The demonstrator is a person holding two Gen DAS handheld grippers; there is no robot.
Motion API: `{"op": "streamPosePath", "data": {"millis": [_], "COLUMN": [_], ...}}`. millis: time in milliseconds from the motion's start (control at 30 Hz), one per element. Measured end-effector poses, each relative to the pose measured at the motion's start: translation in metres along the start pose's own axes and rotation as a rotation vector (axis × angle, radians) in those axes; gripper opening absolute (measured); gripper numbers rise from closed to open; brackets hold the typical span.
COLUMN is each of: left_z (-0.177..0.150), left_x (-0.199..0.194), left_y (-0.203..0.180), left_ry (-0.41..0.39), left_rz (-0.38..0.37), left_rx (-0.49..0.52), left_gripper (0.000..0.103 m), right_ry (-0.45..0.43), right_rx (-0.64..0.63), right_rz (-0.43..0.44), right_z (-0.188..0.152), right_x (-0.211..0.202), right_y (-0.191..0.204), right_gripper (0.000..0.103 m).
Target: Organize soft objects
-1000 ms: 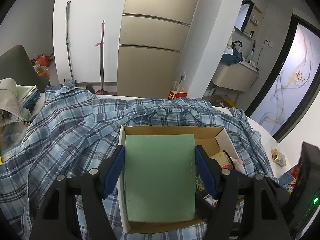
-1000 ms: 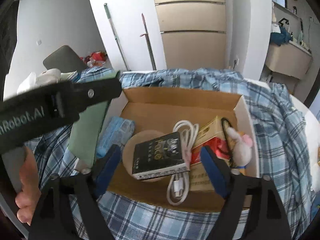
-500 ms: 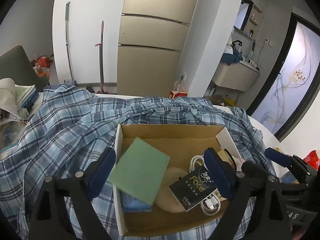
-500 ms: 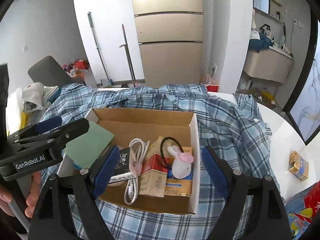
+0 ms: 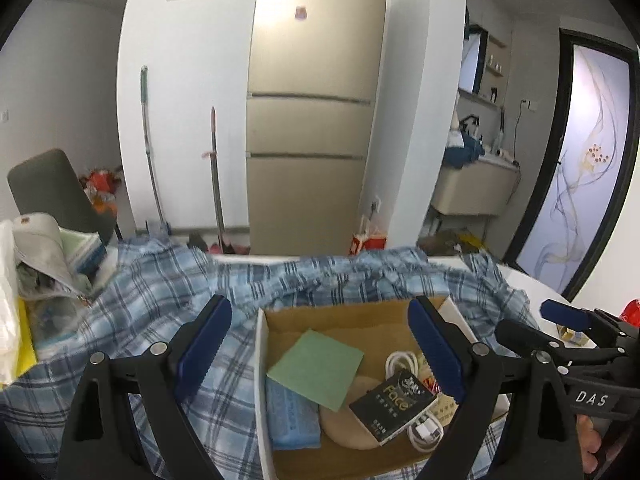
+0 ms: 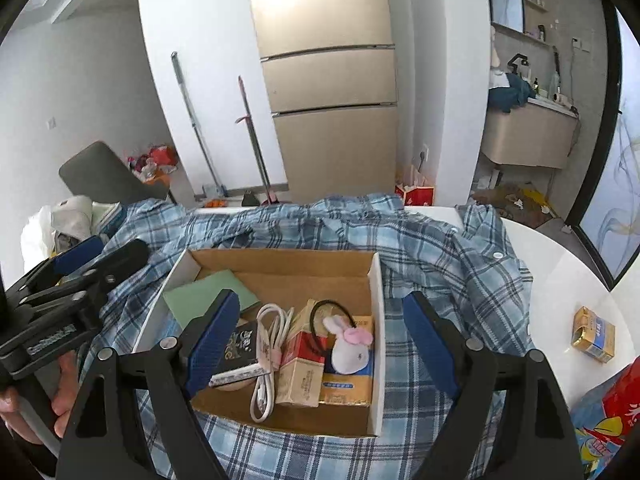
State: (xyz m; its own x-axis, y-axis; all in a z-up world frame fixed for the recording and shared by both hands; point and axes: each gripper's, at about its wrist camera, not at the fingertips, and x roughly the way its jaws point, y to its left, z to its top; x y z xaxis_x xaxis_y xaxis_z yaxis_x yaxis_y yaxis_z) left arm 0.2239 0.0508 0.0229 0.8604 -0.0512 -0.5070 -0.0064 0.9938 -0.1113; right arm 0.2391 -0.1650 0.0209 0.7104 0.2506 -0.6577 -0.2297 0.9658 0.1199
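Green cloth (image 5: 316, 368) lies flat in the box's (image 6: 376, 280) left end, below the left tool (image 5: 320, 348), which hangs wide apart and empty; right tool (image 6: 320, 340) still opening, nothing gripped, farther off.

The near edge of the cardboard box (image 5: 262, 360) is cut off by the bottom of the left wrist frame. The blue packet (image 5: 292, 420) is partly covered by the green pad (image 5: 316, 368), and the tan round cushion (image 5: 348, 432) by the black booklet (image 5: 392, 404). In the right wrist view, the booklet's left part is hidden behind a gripper finger (image 6: 212, 336). The small print on the yellow carton (image 6: 594, 334) at right cannot be read.
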Motion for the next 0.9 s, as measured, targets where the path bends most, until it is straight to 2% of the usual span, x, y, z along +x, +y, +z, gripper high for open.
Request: {"op": "streamPosePath", "data": {"millis": [100,133,200,367,467,567,733,900], "left_z": [0.003,0.003,0.003,0.005,0.009,0.011,0.012,0.001], "left_x": [-0.01,-0.012,-0.017,-0.024,-0.034,-0.049,-0.083,-0.128], "left_y": [-0.005,-0.006,-0.008,-0.003,-0.003,-0.005,-0.02,-0.032], "left_ry": [-0.044,-0.059,-0.095,-0.121,-0.159,-0.183,-0.216,-0.288], "left_rz": [0.034,0.041,0.048,-0.004,0.012,-0.018,0.0,0.017], "left_rx": [0.031,0.042,0.052,0.007,-0.005,-0.047,-0.009,0.035], "left_gripper": [0.094,0.102,0.103,0.103,0.103,0.103,0.103,0.103], "right_ry": [-0.065,-0.086,-0.137,-0.289,-0.344,-0.375,-0.454,-0.516], "right_rx": [0.003,-0.007,-0.037,-0.063,-0.043,-0.023,-0.007,-0.057], "right_rz": [0.0,0.0,-0.009,-0.052,0.002,0.031,0.064,0.044], "right_z": [0.003,0.004,0.005,0.007,0.009,0.014,0.017,0.01], "right_x": [-0.009,-0.012,-0.019,-0.037,-0.047,-0.055,-0.09,-0.13], "right_y": [-0.005,-0.005,-0.005,-0.01,-0.014,-0.015,-0.015,-0.011], "right_gripper": [0.097,0.1,0.101,0.102,0.102,0.102,0.103,0.103]}}
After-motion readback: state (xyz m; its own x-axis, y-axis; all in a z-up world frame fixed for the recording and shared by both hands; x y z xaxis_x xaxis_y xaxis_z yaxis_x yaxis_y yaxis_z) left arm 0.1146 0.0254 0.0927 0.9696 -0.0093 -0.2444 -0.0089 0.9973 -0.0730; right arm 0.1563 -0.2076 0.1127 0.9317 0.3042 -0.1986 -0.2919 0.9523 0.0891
